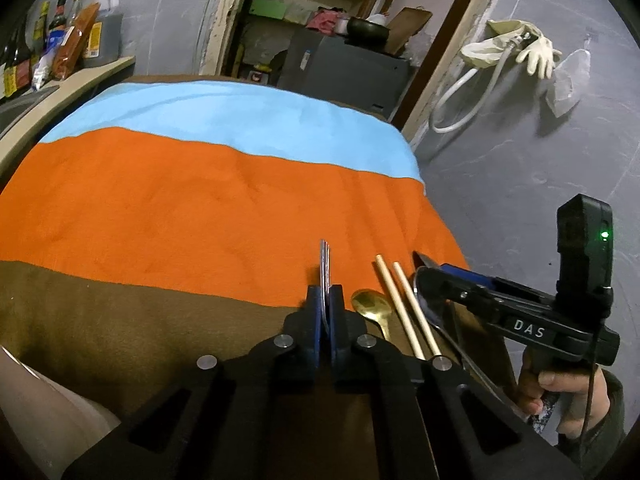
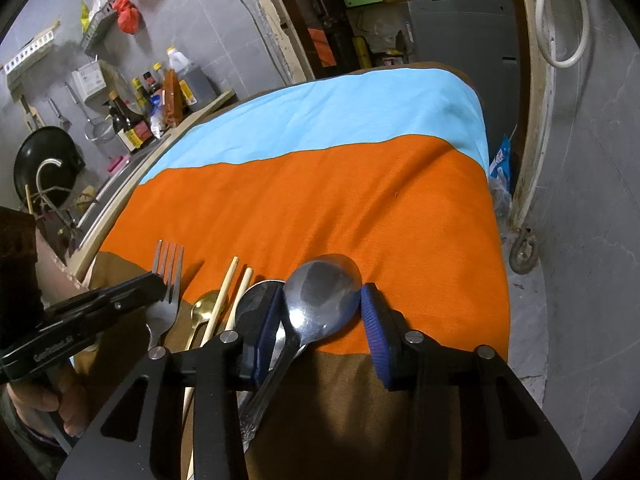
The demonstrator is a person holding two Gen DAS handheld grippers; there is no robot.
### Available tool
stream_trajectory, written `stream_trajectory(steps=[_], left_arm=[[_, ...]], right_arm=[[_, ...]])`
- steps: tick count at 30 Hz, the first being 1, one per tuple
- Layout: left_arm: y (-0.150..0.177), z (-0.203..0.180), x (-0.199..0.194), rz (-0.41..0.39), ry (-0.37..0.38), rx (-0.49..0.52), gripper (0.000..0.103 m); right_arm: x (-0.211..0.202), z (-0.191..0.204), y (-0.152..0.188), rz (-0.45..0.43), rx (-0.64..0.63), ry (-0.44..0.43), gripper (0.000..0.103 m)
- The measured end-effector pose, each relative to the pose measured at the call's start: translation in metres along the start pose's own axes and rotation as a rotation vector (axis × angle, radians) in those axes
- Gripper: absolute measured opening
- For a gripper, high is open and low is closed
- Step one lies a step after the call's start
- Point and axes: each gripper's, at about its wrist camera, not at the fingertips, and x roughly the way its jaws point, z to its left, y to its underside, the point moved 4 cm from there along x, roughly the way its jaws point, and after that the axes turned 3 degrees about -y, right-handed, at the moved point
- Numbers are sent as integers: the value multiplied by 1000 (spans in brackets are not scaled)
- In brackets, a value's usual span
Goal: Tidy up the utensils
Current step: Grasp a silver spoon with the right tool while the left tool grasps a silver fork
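Note:
My left gripper (image 1: 325,312) is shut on a steel fork (image 1: 324,268), held edge-on above the cloth; the fork also shows in the right wrist view (image 2: 167,280). To its right lie a gold spoon (image 1: 373,308) and two wooden chopsticks (image 1: 404,304). My right gripper (image 2: 320,320) is open, its blue pads on either side of a large steel spoon (image 2: 320,300) that lies between them. A second steel spoon (image 2: 256,300) lies just left of it, beside the chopsticks (image 2: 228,296) and the gold spoon (image 2: 206,304).
The table is covered by a striped cloth, blue (image 2: 320,112), orange (image 2: 320,208) and brown (image 1: 140,320). A counter with sauce bottles (image 2: 136,120) and a black wok (image 2: 44,160) runs along the left. The cloth drops off at the right edge (image 2: 496,240).

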Motion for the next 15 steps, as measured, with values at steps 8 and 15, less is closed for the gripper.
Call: stream_trajectory(steps=[8, 15], left_arm=[[3, -20, -31, -128, -9, 87, 0], [11, -33, -67, -300, -46, 163, 0]], right_arm=[[-22, 4, 5, -94, -22, 4, 37], [-57, 34, 20, -251, -164, 76, 36]])
